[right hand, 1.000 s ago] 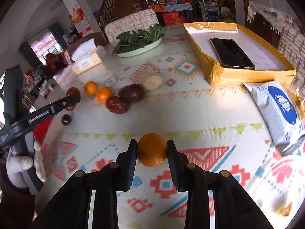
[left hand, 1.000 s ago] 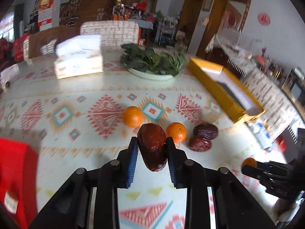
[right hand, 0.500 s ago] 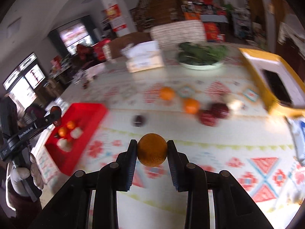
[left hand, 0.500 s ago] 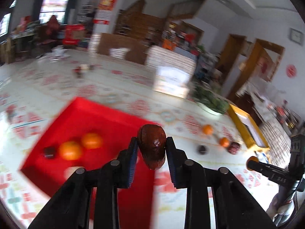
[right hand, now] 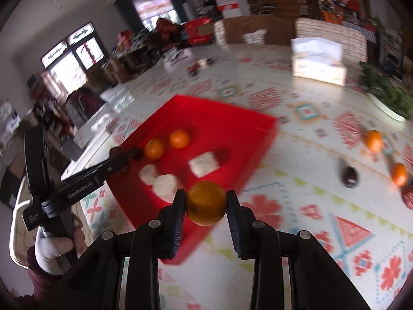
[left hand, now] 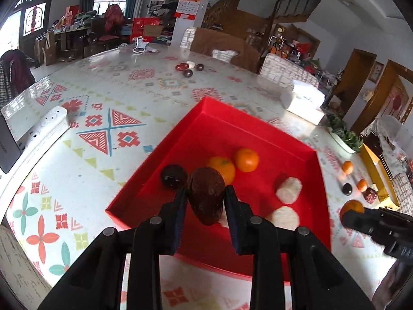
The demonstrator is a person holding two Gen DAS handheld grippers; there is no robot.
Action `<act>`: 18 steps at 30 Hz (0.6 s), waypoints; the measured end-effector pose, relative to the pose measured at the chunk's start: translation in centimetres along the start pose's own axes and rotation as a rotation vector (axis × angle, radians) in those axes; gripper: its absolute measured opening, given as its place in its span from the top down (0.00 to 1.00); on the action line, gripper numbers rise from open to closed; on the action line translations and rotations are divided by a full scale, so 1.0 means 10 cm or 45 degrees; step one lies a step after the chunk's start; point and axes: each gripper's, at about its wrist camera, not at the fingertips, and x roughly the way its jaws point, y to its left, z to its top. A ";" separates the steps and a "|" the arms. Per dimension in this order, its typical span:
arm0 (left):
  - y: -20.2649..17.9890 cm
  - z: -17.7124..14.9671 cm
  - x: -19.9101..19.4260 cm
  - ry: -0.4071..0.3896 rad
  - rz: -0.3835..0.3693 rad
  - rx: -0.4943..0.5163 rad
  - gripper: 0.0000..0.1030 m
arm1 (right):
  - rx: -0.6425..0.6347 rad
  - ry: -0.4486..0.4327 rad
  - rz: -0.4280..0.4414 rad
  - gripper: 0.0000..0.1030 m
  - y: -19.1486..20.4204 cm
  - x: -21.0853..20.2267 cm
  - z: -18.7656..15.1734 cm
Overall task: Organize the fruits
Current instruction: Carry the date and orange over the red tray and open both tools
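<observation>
No lettering is sharp enough to read.

Two oranges (left hand: 233,164) are sitting in the tray (left hand: 258,131) — rice cakes (left hand: 288,190) lying to their right. More fruit (left hand: 355,180) is lying on the table (left hand: 116,98) beyond the tray's right wall.

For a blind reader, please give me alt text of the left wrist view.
The left claw holds a dark brown date above a red tray on a patterned table. In the tray lie two oranges, a dark round fruit and pale round pieces.
</observation>
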 end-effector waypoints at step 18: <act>0.11 0.03 0.08 -0.001 -0.038 -0.047 0.67 | -0.084 0.099 -0.018 0.65 0.26 0.48 -0.01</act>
